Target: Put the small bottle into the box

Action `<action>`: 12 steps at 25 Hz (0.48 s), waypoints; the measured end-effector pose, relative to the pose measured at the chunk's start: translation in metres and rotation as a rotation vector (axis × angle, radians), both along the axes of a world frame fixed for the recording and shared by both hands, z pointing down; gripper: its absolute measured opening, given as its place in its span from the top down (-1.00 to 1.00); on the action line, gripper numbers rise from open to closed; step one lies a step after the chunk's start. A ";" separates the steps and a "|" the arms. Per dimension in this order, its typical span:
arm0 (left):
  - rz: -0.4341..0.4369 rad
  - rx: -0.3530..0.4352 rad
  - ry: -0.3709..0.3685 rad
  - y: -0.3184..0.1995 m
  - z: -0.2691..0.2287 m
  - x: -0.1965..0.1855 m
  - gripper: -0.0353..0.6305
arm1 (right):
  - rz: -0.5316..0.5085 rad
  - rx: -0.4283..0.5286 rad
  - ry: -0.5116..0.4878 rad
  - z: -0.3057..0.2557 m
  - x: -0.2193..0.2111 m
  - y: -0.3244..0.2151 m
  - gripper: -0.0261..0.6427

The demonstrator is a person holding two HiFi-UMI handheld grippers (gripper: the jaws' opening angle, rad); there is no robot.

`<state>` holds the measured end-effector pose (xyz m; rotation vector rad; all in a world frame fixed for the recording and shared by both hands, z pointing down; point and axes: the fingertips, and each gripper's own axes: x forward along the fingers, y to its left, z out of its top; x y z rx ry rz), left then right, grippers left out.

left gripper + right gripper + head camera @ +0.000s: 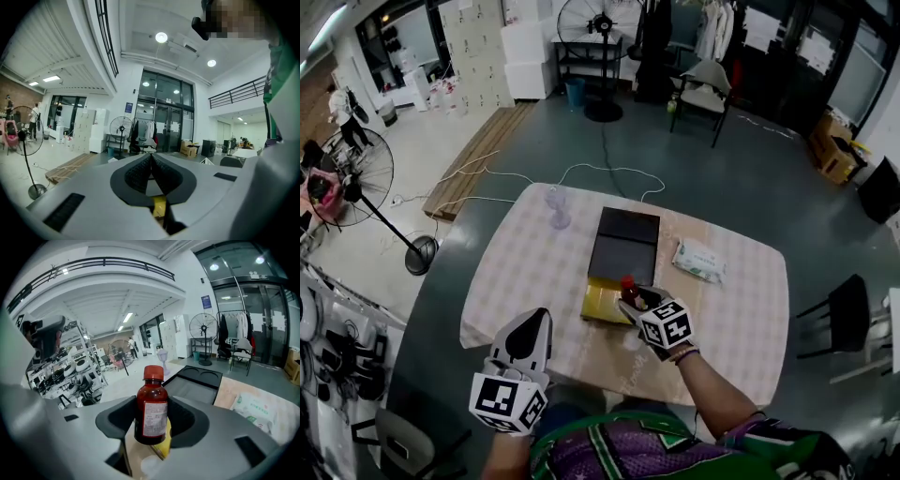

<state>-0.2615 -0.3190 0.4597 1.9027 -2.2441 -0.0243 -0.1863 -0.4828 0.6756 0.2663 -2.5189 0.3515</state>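
- Jaws of the right gripper (152, 422) pinch the small bottle (151, 409) by its brown body, upright, with the red cap above the pads. The left gripper (151, 174) has its jaws pressed together on nothing and hangs over the bench's near left edge.
- The bench (520, 267) carries the box (624, 246) at its middle, so the reach ahead looks short.
- The box lies open, dark inside, with a yellow part (601, 303) at its near end. The bottle is held just over that end.
- The bottle probably needs carrying forward past the near wall, kept upright, then lowering into the open compartment. The jaws would best spread only once its base sits, as a round bottle may tip.
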 end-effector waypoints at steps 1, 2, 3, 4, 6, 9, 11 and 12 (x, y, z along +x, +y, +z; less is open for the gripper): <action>-0.008 -0.002 0.002 0.000 0.001 0.001 0.82 | -0.010 -0.007 0.019 0.007 -0.001 0.001 0.27; -0.016 -0.004 0.004 0.000 0.001 0.002 0.82 | -0.018 -0.013 0.039 0.014 0.000 0.001 0.27; -0.024 -0.007 0.006 0.000 0.001 0.004 0.82 | -0.025 -0.020 0.060 0.021 0.000 0.000 0.27; -0.033 -0.010 0.007 0.001 0.002 0.004 0.82 | -0.033 -0.026 0.081 0.028 0.000 -0.001 0.27; -0.057 -0.019 0.008 0.004 0.004 0.003 0.82 | -0.053 -0.037 0.119 0.044 -0.003 -0.003 0.27; -0.092 -0.042 0.013 0.013 0.011 0.000 0.82 | -0.086 -0.055 0.168 0.067 -0.010 -0.003 0.26; -0.113 -0.056 0.016 0.019 0.014 -0.002 0.82 | -0.103 -0.061 0.199 0.079 -0.013 -0.002 0.26; -0.122 -0.059 0.019 0.021 0.014 -0.003 0.82 | -0.111 -0.064 0.212 0.084 -0.015 -0.002 0.26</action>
